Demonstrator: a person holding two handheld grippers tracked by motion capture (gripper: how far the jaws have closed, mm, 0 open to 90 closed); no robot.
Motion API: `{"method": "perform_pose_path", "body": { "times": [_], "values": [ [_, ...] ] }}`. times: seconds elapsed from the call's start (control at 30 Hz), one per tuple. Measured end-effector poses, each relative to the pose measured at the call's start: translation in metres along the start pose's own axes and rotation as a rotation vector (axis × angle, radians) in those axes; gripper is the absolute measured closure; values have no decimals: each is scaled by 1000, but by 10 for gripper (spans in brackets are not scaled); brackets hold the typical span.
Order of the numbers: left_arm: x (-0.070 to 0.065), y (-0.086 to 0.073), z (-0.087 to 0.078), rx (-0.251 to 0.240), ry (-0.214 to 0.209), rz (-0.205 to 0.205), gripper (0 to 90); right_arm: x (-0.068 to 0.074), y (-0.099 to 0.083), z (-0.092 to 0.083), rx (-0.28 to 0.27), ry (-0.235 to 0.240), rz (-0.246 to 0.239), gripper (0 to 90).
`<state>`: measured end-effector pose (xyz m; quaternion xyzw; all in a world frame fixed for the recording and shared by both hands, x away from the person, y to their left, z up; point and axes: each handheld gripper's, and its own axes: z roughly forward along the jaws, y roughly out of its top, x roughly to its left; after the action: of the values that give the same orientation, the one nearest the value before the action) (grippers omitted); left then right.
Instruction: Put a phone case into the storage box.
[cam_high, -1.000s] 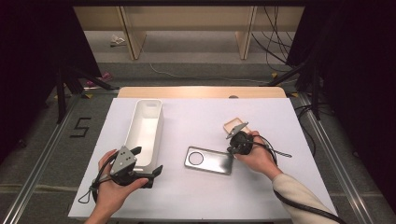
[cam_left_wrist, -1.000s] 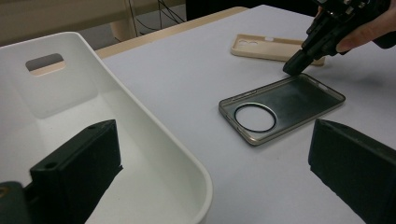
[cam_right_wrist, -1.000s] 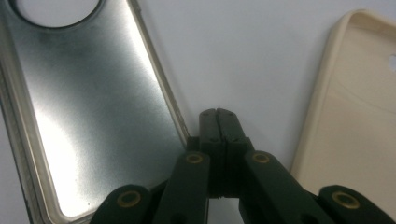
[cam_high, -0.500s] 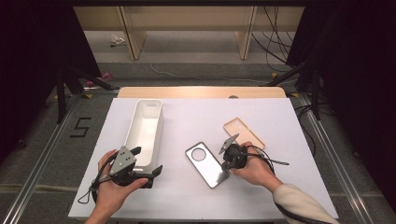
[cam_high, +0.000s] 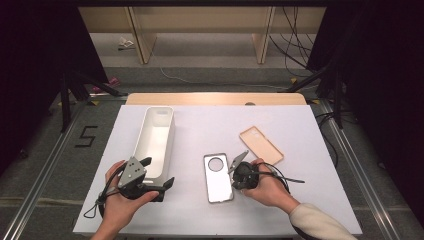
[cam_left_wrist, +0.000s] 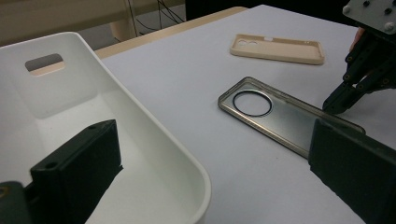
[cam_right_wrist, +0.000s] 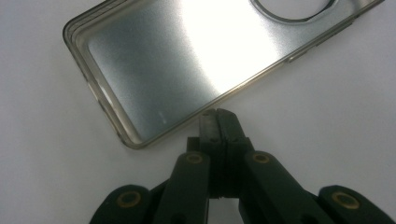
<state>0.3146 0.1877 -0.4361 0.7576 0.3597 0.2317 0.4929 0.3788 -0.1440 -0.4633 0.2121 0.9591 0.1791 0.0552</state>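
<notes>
On white table (cam_high: 300, 200), clear phone case (cam_high: 218, 178) flat, long axis near-to-far, camera hole far.

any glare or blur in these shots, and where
Right gripper view: strong white glare across the clear case, washing out its upper middle; the claw near the lens looks soft. Left gripper view: the case shows a milder sheen, and the near claw pads are blurred. High view: the table is evenly lit, the surroundings dark, the whole picture slightly soft.
</notes>
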Motion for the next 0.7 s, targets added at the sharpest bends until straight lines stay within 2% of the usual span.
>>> {"method": "perform_pose_path", "body": {
  "times": [0.07,0.3,0.63,0.67,0.7],
  "values": [
    [0,0,0,0,0,2,17,2,1,0,-1,7,6,900],
    [0,0,0,0,0,-2,17,8,5,2,-2,3,-28,900],
    [-1,0,0,3,-6,-2,20,9,6,1,5,6,-49,900],
    [-1,0,0,3,-6,0,20,9,6,0,9,1,-62,894],
    [-1,0,0,3,-6,-1,20,9,8,-4,-5,-23,-91,842]
  ]
}}
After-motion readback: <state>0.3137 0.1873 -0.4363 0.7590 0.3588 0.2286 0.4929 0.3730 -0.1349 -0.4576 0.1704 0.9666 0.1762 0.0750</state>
